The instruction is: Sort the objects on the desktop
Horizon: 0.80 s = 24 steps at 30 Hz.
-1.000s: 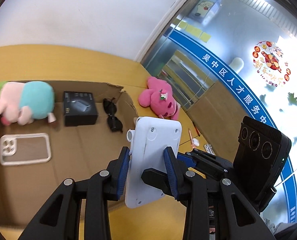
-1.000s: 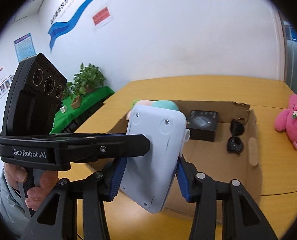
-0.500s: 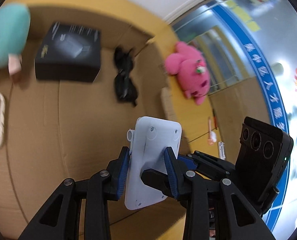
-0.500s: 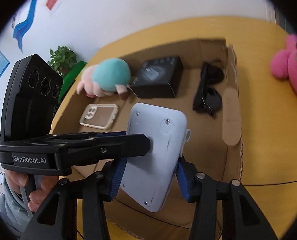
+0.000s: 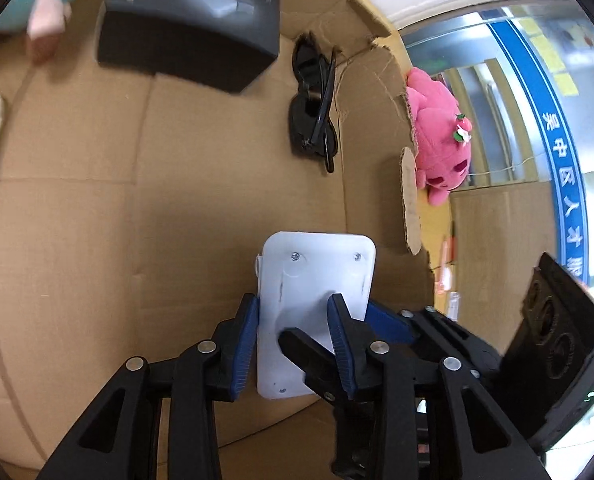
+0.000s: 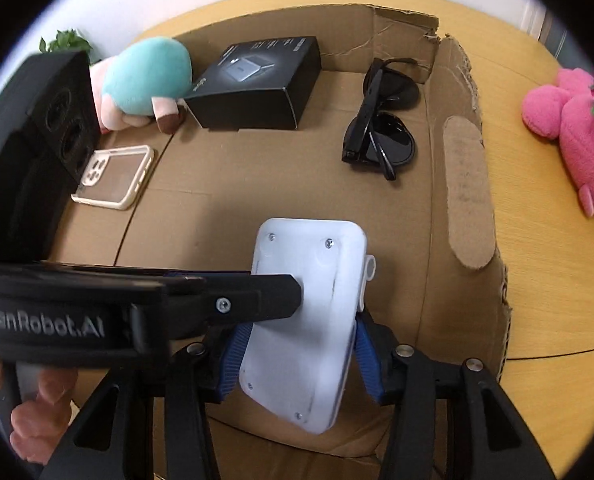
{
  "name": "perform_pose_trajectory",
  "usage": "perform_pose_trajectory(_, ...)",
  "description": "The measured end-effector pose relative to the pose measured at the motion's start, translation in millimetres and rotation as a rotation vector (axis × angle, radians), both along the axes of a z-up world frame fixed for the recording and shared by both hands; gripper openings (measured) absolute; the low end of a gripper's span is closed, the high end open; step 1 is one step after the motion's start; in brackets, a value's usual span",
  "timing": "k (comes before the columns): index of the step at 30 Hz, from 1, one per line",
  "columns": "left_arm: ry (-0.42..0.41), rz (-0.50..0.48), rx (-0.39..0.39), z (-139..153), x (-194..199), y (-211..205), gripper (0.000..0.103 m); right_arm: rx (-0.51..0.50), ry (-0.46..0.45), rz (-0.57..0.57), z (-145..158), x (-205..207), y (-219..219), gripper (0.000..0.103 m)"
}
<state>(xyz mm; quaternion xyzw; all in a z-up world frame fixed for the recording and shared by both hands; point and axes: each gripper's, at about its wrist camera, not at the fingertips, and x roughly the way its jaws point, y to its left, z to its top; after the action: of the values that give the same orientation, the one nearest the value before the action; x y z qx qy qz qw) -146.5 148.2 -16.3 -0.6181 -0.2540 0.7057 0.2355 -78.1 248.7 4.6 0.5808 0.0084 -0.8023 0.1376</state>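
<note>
Both grippers hold one white flat device over the open cardboard box. My left gripper is shut on its edges; my right gripper is shut on its lower part. The left gripper's finger also crosses the right wrist view. In the box lie a black box, black sunglasses, a clear phone case and a teal and pink plush.
A pink plush lies on the yellow table right of the box. A torn box wall stands at the far side. A green plant stands far left.
Both grippers have tilted down and moved forward with the white device, from above the box's near wall to low over the box floor. The box contents loom closer.
</note>
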Motion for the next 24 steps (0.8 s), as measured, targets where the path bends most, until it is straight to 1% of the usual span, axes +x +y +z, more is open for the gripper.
perform_pose_trajectory(1, 0.044, 0.0, -0.015, 8, 5, -2, 0.036, 0.001, 0.018, -0.002, 5, 4, -1, 0.054)
perform_pose_trajectory(2, 0.101, 0.003, -0.021, 20, 11, -6, 0.036, 0.013, 0.045, -0.002, 10, 7, -1, 0.06)
perform_pose_trajectory(3, 0.163, 0.008, -0.035, 33, 18, -11, 0.037, 0.041, 0.079, 0.001, 18, 12, -3, 0.061)
perform_pose_trajectory(4, 0.229, 0.012, -0.059, 46, 26, -18, 0.039, 0.074, 0.118, 0.001, 26, 18, -4, 0.062)
perform_pose_trajectory(5, 0.301, 0.016, -0.087, 60, 36, -24, 0.041, 0.092, 0.152, 0.001, 34, 23, -7, 0.064)
perform_pose_trajectory(6, 0.371, 0.026, -0.117, 74, 47, -32, 0.049, 0.097, 0.189, 0.001, 43, 31, -8, 0.069)
perform_pose_trajectory(7, 0.43, 0.042, -0.148, 84, 58, -42, 0.06, 0.086, 0.23, -0.004, 51, 39, -8, 0.072)
perform_pose_trajectory(9, 0.553, 0.094, -0.225, 102, 86, -62, 0.07, 0.043, 0.314, -0.026, 64, 53, -10, 0.078)
perform_pose_trajectory(10, 0.597, 0.116, -0.261, 106, 96, -72, 0.073, 0.009, 0.371, -0.039, 70, 65, -14, 0.079)
perform_pose_trajectory(11, 0.652, 0.144, -0.311, 109, 111, -83, 0.074, -0.013, 0.41, -0.045, 69, 72, -18, 0.08)
perform_pose_trajectory(12, 0.686, 0.16, -0.343, 108, 120, -91, 0.076, -0.033, 0.457, -0.053, 70, 82, -24, 0.08)
perform_pose_trajectory(14, 0.758, 0.199, -0.436, 102, 138, -105, 0.077, -0.038, 0.536, -0.051, 61, 97, -39, 0.081)
perform_pose_trajectory(17, 0.842, 0.223, -0.611, 79, 159, -119, 0.077, 0.035, 0.654, -0.099, 41, 114, -55, 0.081)
perform_pose_trajectory(18, 0.883, 0.232, -0.662, 69, 166, -123, 0.077, 0.051, 0.678, -0.122, 33, 118, -57, 0.081)
perform_pose_trajectory(20, 0.935, 0.262, -0.742, 49, 175, -136, 0.077, 0.056, 0.698, -0.154, 21, 119, -57, 0.081)
perform_pose_trajectory(21, 0.94, 0.273, -0.757, 40, 177, -140, 0.078, 0.056, 0.703, -0.176, 14, 118, -55, 0.081)
perform_pose_trajectory(22, 0.929, 0.283, -0.749, 32, 176, -144, 0.078, 0.049, 0.7, -0.191, 9, 118, -53, 0.081)
perform_pose_trajectory(23, 0.922, 0.299, -0.73, 27, 175, -148, 0.078, 0.014, 0.725, -0.21, 6, 118, -48, 0.084)
perform_pose_trajectory(24, 0.939, 0.345, -0.681, 24, 178, -156, 0.081, 0.017, 0.749, -0.22, 5, 121, -47, 0.085)
